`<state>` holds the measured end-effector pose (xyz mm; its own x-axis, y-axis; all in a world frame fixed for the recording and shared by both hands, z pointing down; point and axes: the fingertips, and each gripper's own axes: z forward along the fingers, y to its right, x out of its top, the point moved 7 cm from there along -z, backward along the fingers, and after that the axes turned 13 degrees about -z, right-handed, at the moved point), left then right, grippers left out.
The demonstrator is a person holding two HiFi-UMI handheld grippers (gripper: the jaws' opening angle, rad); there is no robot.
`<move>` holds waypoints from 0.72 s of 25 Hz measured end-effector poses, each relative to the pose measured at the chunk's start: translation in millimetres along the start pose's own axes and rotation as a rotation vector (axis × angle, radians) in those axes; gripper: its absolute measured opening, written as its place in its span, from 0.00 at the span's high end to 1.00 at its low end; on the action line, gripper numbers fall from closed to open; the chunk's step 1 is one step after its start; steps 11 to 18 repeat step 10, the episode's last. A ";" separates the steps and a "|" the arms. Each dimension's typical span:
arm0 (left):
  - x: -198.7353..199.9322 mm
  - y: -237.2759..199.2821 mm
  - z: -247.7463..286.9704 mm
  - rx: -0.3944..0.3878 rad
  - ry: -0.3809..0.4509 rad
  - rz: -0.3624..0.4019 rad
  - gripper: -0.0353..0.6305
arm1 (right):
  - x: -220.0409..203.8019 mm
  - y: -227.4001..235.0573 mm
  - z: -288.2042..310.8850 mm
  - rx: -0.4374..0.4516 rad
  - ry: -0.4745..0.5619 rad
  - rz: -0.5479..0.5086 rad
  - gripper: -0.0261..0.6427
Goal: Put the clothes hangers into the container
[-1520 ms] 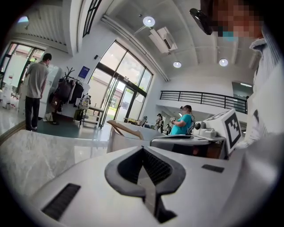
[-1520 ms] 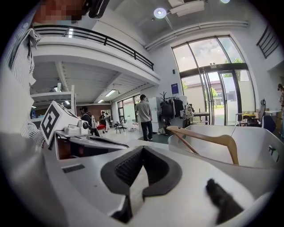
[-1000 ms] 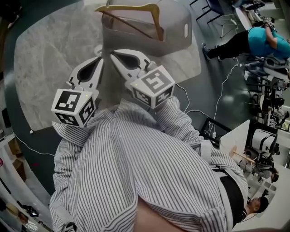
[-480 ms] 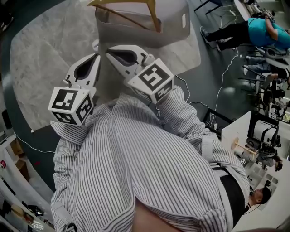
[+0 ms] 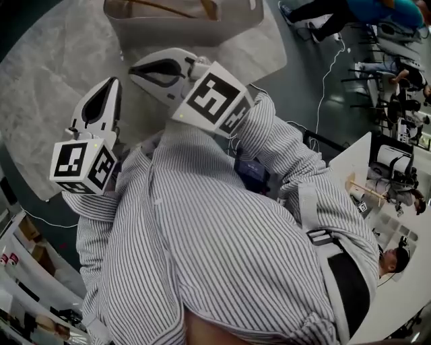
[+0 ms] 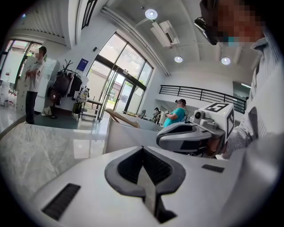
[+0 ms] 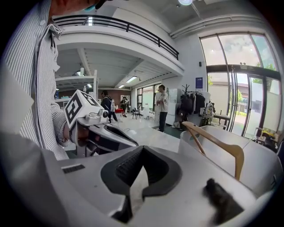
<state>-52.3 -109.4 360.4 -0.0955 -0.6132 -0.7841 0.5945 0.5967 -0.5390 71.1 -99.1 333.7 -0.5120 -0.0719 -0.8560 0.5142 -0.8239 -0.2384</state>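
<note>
Now versus before: pale grey plastic tub (image 5: pixel 182 27) slid to head view's top edge; right gripper (image 5: pixel 135 67) rolled.
Hanger: light wooden clothes hanger (image 5: pixel 209 8) in the tub, long axis left-to-right across its mouth.
Jaws: left gripper (image 5: pixel 113 82) and right both pinched together, empty.
Surface: pale marbled mat (image 5: pixel 60 60) on dark floor (image 5: pixel 303 101), tub toward its far edge.

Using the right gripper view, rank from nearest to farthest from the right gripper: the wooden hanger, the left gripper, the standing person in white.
1. left gripper, close beside, at left.
2. wooden hanger, ahead at right, in the container.
3. standing person, far across the room, centre.
</note>
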 end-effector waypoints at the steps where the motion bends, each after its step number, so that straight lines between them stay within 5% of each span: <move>1: -1.4 1.5 -1.1 0.001 0.002 -0.003 0.93 | -1.1 -1.8 -2.4 0.000 -0.004 0.003 0.94; 18: -14.5 -6.3 -30.3 -0.007 -0.009 -0.023 0.93 | 15.9 -33.0 10.7 0.001 -0.026 -0.024 0.94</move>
